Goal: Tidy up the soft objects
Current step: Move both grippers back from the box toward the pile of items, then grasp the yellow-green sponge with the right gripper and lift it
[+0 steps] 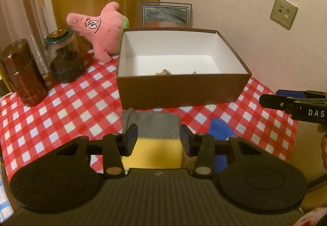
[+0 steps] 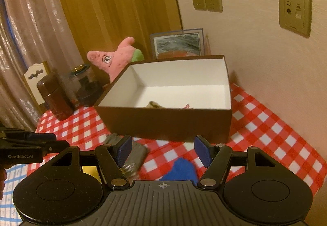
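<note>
Both grippers (image 1: 159,140) (image 2: 162,150) open, empty — near box rim (image 1: 179,76), clear tablecloth (image 1: 61,107) leftward

Table (image 1: 67,103): covered by red-and-white checked cloth.
Far edge: brown box (image 1: 179,91), open, white inside.
Far left corner: pink star plush (image 1: 102,27), glass jar (image 1: 65,58), brown canister (image 1: 22,74).
Behind box: framed picture (image 1: 165,14).
Near edge: grey cloth (image 1: 153,123), yellow sponge (image 1: 155,152), blue cloth (image 1: 218,129).
</note>
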`<state>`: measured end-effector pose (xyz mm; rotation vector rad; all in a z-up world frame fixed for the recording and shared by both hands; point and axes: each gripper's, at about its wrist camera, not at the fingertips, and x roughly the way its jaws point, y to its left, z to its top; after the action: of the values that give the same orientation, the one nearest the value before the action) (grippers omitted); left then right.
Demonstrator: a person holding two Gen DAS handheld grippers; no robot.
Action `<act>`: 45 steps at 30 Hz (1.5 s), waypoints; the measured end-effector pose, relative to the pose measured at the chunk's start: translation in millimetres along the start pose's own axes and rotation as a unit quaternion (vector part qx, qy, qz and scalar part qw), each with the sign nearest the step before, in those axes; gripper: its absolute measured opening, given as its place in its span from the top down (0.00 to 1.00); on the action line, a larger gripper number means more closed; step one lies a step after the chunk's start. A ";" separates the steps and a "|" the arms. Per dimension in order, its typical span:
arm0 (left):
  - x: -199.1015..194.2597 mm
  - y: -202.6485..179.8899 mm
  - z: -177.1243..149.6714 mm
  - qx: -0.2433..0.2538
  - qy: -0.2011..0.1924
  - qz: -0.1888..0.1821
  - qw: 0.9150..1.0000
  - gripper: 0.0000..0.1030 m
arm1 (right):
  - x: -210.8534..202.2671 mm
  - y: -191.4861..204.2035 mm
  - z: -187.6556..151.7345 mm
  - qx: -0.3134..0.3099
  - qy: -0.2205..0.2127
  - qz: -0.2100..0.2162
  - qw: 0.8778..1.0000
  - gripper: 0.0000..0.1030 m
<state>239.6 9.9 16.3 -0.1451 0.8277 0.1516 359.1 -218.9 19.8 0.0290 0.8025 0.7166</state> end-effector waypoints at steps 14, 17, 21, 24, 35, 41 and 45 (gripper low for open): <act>-29.6 16.9 -47.1 -0.009 0.008 0.011 1.000 0.57 | -20.9 20.1 -42.7 -0.004 0.035 0.001 0.999 0.35; -30.4 19.6 -57.8 -0.008 0.014 0.014 1.000 0.57 | -17.8 23.0 -54.3 -0.005 0.050 0.001 0.999 0.35; -28.7 23.5 -72.7 -0.011 0.025 0.016 1.000 0.56 | -11.0 28.3 -69.1 -0.011 0.073 0.006 0.997 0.35; -24.1 25.4 -82.3 -0.014 0.034 0.017 0.999 0.56 | -4.9 32.1 -80.1 -0.020 0.089 0.005 0.996 0.35; -0.8 28.9 -97.2 -0.025 0.061 0.014 0.998 0.56 | 21.4 58.6 -94.6 -0.096 0.082 0.041 0.991 0.35; 15.9 36.8 -103.3 -0.036 0.073 0.015 0.997 0.56 | 50.3 79.8 -99.5 -0.180 0.077 0.055 0.979 0.35; 26.3 42.0 -110.4 -0.033 0.086 0.021 0.995 0.56 | 70.6 89.3 -102.3 -0.230 0.078 0.056 0.968 0.35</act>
<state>169.6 32.4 -79.9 -0.2054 0.9985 0.2091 273.1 -132.6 -72.8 -0.4080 0.7721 1.0079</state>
